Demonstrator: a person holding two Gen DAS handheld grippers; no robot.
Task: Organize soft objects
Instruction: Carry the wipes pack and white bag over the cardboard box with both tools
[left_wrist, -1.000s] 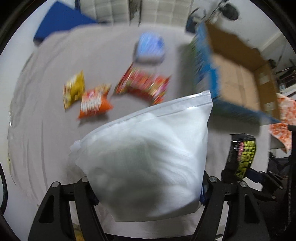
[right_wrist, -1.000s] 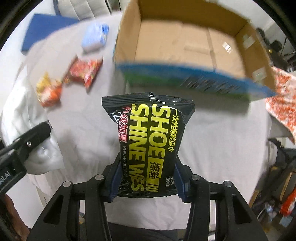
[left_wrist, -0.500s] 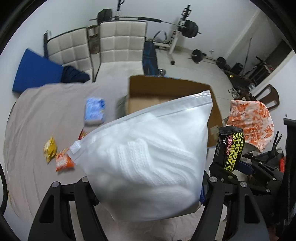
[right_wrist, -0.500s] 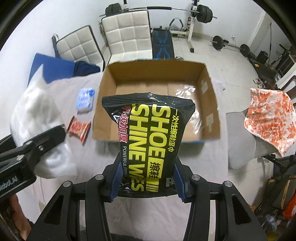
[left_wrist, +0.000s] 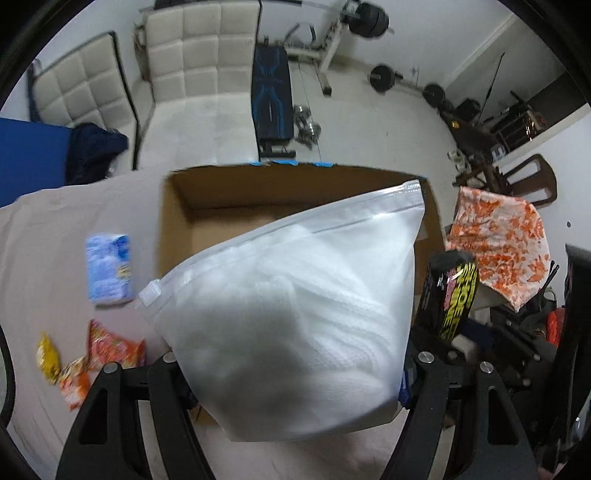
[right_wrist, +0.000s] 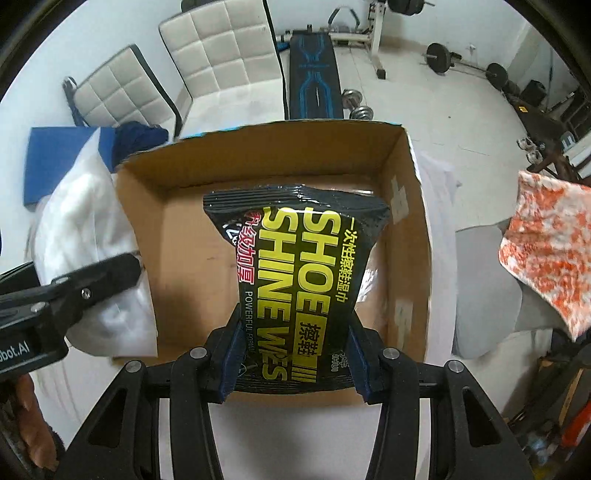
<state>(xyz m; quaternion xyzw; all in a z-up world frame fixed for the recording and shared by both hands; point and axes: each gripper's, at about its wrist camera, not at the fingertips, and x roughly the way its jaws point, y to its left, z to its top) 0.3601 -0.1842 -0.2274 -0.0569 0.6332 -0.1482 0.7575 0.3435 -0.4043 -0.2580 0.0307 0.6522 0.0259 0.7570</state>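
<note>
Pinching a white zip bag (left_wrist: 295, 332), the left gripper (left_wrist: 291, 373) hangs over the cardboard box (left_wrist: 295, 188); the right gripper (right_wrist: 295, 354) has its jaws clamped on the black wipes pack (right_wrist: 299, 284).

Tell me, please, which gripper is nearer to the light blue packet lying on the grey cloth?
Left. The left gripper, clamping the white zip bag, sits just right of the blue packet. The right gripper, holding the shoe wipes pack, is over the cardboard box, farther right.

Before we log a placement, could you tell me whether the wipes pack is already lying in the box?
No, the wipes pack is clamped upright in the right gripper above the box.
</note>
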